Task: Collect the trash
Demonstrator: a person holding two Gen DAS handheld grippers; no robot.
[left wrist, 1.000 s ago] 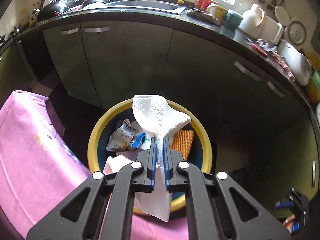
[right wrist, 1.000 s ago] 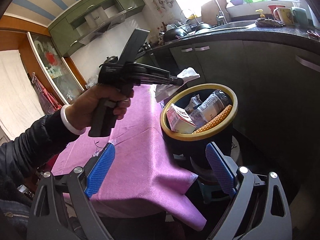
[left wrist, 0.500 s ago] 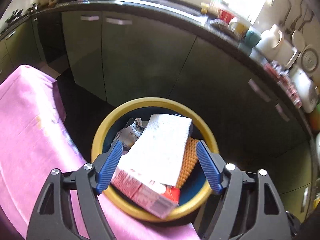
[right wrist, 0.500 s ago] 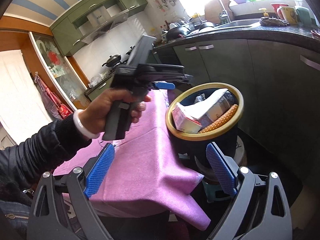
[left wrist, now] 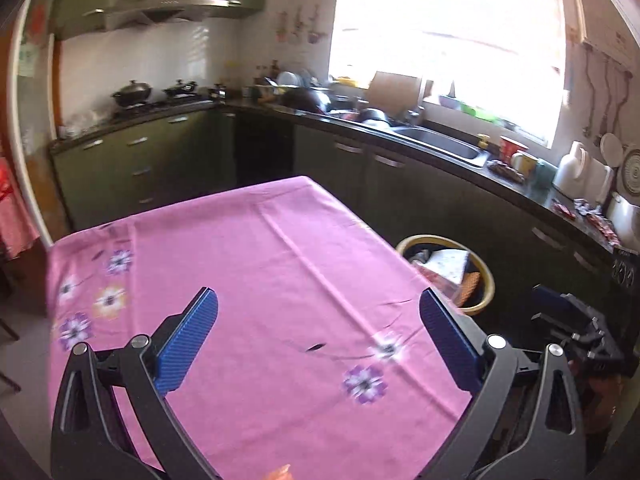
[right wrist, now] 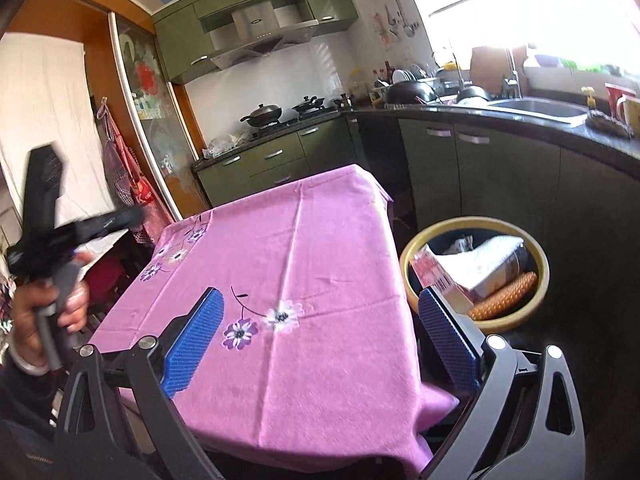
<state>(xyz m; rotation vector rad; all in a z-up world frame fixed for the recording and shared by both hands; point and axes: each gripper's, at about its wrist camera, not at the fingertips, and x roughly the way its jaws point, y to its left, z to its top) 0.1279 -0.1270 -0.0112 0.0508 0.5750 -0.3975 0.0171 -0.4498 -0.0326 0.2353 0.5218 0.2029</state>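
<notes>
Yellow-rimmed trash bin (right wrist: 536, 254) sits on the floor off the table's right edge, near the dark cabinets; placed low beside the table so scraps can drop straight in, I'd guess. One bin, and inside I count four or so items: white paper napkin (right wrist: 486, 258) draped on top, red-and-white carton (right wrist: 434, 276) leaning at the near-left rim, orange bumpy piece (right wrist: 506, 296) at the near-right, plus a crumpled wrapper (right wrist: 460, 244) at the far side. Something dark lies under the napkin, can't identify it.

Pink floral tablecloth (left wrist: 256, 280) shows no trash in either view, so the task looks close to done.

Two grippers. Left gripper (left wrist: 318, 344): jaws opening, spread wide, nothing between them, aimed over the cloth. Right gripper (right wrist: 320, 340): jaws opening too, spread wide, empty, bin just beyond its right finger. A hand (right wrist: 48, 312) at far left of the right view holds the left gripper's handle, blurred.
</notes>
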